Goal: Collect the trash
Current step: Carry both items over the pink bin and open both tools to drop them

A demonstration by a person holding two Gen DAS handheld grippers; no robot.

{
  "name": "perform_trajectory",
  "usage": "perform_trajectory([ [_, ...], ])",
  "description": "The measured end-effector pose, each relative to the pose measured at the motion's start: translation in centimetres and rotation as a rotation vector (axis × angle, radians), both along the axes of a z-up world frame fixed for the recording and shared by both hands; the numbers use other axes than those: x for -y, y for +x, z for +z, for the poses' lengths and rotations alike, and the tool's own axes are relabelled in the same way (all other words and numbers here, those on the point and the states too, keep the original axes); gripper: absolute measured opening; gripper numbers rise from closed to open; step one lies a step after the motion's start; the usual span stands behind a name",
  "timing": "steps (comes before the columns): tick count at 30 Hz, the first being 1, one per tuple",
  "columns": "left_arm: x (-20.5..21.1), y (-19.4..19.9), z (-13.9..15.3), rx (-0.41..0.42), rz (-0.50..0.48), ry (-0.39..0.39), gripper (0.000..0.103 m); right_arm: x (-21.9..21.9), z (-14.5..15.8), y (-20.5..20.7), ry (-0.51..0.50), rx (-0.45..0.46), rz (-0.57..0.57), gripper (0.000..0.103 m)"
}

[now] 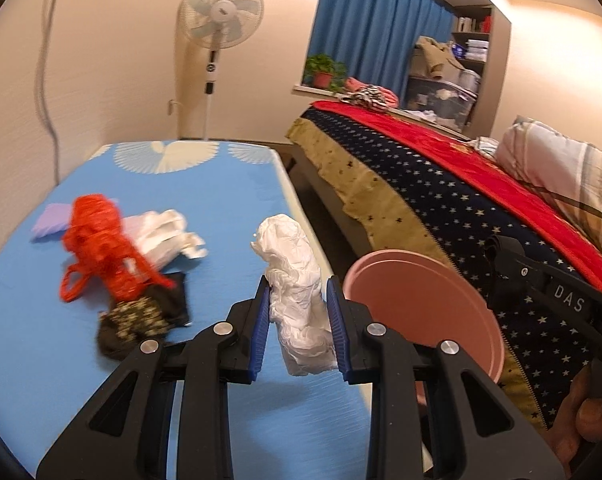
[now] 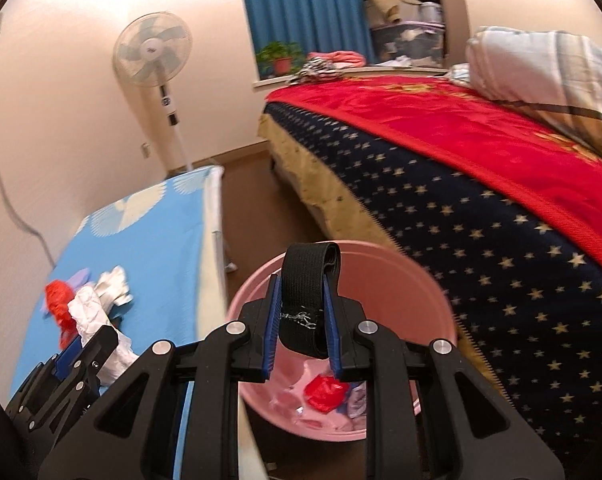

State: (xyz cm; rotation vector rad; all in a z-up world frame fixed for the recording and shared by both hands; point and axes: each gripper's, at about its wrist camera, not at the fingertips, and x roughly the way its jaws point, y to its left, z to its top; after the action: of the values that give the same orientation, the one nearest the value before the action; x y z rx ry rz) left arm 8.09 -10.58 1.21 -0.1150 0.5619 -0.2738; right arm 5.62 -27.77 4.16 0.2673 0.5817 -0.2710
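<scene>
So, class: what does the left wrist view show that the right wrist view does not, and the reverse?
Left only: a dark gold-patterned cloth bundle on the blue table.

Right only: trash inside the round pink plastic bin, and the right gripper clamping a folded black elastic strap.

Both: the left gripper gripping crumpled white plastic, the red net bag, the white pedestal fan.

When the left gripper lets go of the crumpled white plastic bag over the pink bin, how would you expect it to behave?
The white plastic bag looks thin and crumpled, so it is probably very light and may drift rather than drop straight. It sags below the left gripper, so it is likely floppy. A fold may cling to a pad or catch on the pink bin rim.
</scene>
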Motion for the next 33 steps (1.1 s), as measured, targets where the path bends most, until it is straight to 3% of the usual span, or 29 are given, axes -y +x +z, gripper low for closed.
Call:
perform_trajectory([
  [10,4.5,1.6,-0.3,-0.010,-0.131,-0.030,0.028,3.0,-0.1,-0.2,-0.016,-0.008,-0.121,0.021],
  [25,7.6,3.7,-0.7,-0.038,-0.223,-0.074,0.028,3.8,-0.4,0.5,-0.035,-0.033,-0.134,0.021],
  [27,7.8,3.9,-0.8,-0.044,-0.239,-0.081,0.033,3.9,-0.4,0.5,-0.036,-0.035,-0.145,0.022],
  [28,7.8,3.9,-0.8,-0.047,-0.240,-0.082,0.036,4.0,-0.4,0.5,-0.035,-0.037,-0.154,0.026],
  [29,7.7,4.0,-0.9,-0.053,-0.237,-0.086,0.046,4.3,-0.5,0.4,-0.033,-0.041,-0.169,0.035],
  [31,7.1,4.2,-0.9,-0.062,-0.224,-0.117,0.048,4.5,-0.5,0.2,-0.029,-0.042,-0.185,0.047],
  [33,6.6,4.3,-0.9,-0.069,-0.206,-0.136,0.048,4.3,-0.4,0.1,-0.039,-0.039,-0.187,0.050],
])
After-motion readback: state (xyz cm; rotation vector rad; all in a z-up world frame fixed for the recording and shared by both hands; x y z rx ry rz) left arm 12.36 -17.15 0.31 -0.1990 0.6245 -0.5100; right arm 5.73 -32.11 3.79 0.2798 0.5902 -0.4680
